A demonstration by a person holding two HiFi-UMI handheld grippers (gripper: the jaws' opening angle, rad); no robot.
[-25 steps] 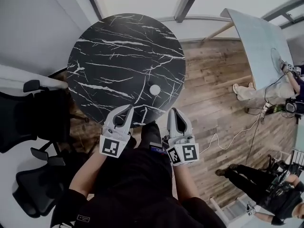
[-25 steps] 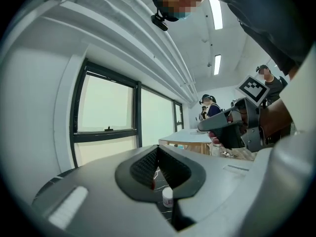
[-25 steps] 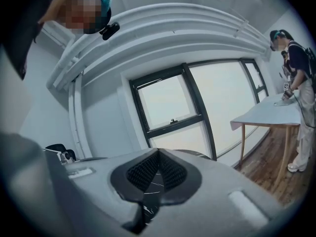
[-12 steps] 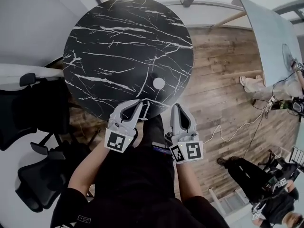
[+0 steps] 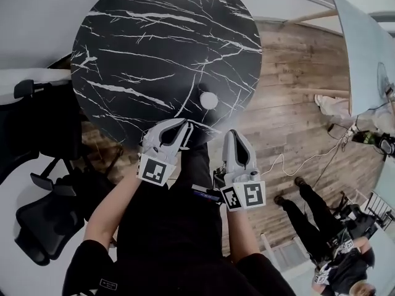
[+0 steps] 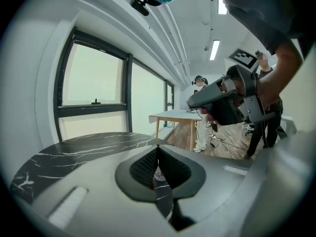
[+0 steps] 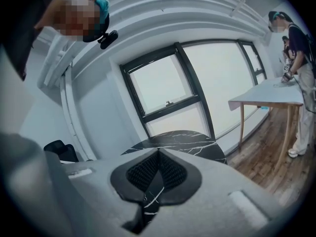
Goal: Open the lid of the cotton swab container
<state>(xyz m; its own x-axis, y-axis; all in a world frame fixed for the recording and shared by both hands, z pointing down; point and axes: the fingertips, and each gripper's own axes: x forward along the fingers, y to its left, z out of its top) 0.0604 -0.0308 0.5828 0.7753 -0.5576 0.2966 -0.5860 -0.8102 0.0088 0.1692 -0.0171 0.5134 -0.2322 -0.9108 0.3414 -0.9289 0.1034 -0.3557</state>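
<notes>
**Head view.** The cotton swab container is a small white round thing on the black marbled worktop, close to the worktop's near right edge. The left gripper and the right gripper are held at that near edge, each with its jaws closed and nothing in them. The container lies just beyond the tips and between the two, touching neither, and its lid looks still on. Dark office chairs stand to the left. The wooden floor runs off to the right, where people stand.

**Left gripper view.** The jaws meet along a thin seam, with no thing clamped. A pale scrap with a reddish mark peeps below the tips (probably the container, though too little shows to be sure). The right gripper hangs off to the right, in the person's hand.

**Right gripper view.** The jaws are likewise together and empty. The worktop lies beyond them under a window, and the container does not show here.

**What could go wrong.** As I judge it, shut jaws can only shove. A nudge could slide so light a thing off the nearby edge to the floor. Prying the lid without the other jaws steadying the body could tip it and scatter the swabs.
</notes>
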